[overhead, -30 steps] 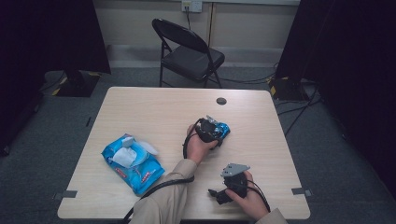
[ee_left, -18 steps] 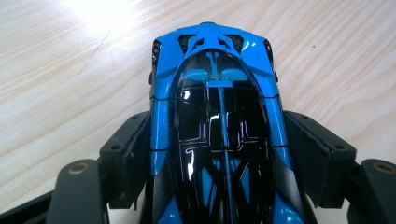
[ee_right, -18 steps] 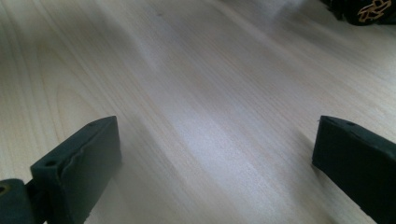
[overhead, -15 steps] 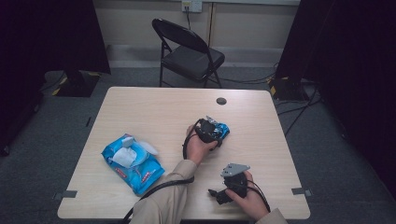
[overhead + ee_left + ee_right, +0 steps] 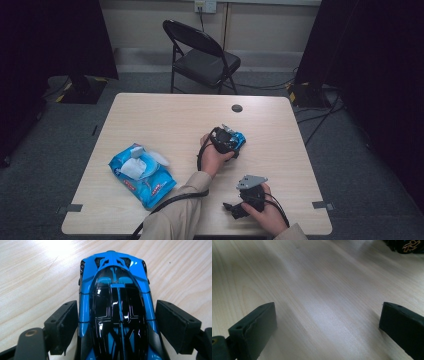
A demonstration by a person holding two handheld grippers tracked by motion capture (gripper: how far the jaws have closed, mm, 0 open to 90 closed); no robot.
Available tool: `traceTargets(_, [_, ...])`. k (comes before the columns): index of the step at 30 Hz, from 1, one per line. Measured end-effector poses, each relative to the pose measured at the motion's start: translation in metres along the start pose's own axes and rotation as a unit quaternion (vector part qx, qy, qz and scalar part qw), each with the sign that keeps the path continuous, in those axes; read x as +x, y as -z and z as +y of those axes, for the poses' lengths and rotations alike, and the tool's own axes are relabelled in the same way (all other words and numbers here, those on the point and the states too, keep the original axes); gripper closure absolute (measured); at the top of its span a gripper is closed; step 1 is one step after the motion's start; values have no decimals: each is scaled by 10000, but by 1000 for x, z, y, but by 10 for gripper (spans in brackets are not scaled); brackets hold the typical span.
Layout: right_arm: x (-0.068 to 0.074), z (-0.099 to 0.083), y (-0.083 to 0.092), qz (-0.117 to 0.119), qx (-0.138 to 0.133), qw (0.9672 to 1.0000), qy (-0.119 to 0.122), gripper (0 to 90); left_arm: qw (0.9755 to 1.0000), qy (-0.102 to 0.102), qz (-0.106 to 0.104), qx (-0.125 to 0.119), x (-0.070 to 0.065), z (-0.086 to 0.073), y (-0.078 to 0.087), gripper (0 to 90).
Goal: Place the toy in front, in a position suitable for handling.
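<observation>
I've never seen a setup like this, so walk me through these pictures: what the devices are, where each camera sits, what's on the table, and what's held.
A person sits at a wooden table with a hand-held tool in each hand; each tool ends in two black jaws. One camera looks down from above. The other two ride on the tools and look along their jaws.

The left gripper straddles a blue and black toy car standing on the table. Its jaws have just been opening; gaps show on both sides of the car, so it is not clamped. The right gripper is open above bare wood near the table's near edge.

A blue pack of wipes lies to the left.
</observation>
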State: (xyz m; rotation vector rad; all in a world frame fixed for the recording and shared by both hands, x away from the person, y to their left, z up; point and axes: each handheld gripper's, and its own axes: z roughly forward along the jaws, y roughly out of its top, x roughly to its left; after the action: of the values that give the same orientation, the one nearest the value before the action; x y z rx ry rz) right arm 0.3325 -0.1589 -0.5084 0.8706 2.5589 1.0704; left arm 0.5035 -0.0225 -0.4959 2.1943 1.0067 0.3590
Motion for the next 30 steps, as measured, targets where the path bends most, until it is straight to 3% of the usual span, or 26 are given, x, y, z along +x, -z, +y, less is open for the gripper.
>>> traceTargets(5, [0, 0, 0, 0, 1, 10000, 0, 7, 10000, 72, 17, 11, 0, 2, -3, 179])
traceTargets(15, [0, 0, 0, 4, -1, 10000, 4, 7, 9999, 166, -19, 11, 2, 4, -2, 266])
traceTargets(17, [0, 0, 0, 5, -1, 10000, 3, 7, 9999, 116, -24, -39, 2, 4, -1, 279])
traceTargets(18, [0, 0, 0, 8, -3, 10000, 9, 7, 10000, -6, 15, 13, 0, 5, -1, 280])
traceTargets(21, [0, 0, 0, 9, -4, 10000, 10, 7, 10000, 13, -21, 25, 2, 4, 0, 280])
traceTargets(25, [0, 0, 0, 10, -4, 10000, 13, 7, 9999, -152, 54, 10, 1, 7, 4, 281])
traceTargets(30, [0, -1, 0, 8, -5, 10000, 17, 7, 9998, -194, 23, -78, -1, 9, 7, 281])
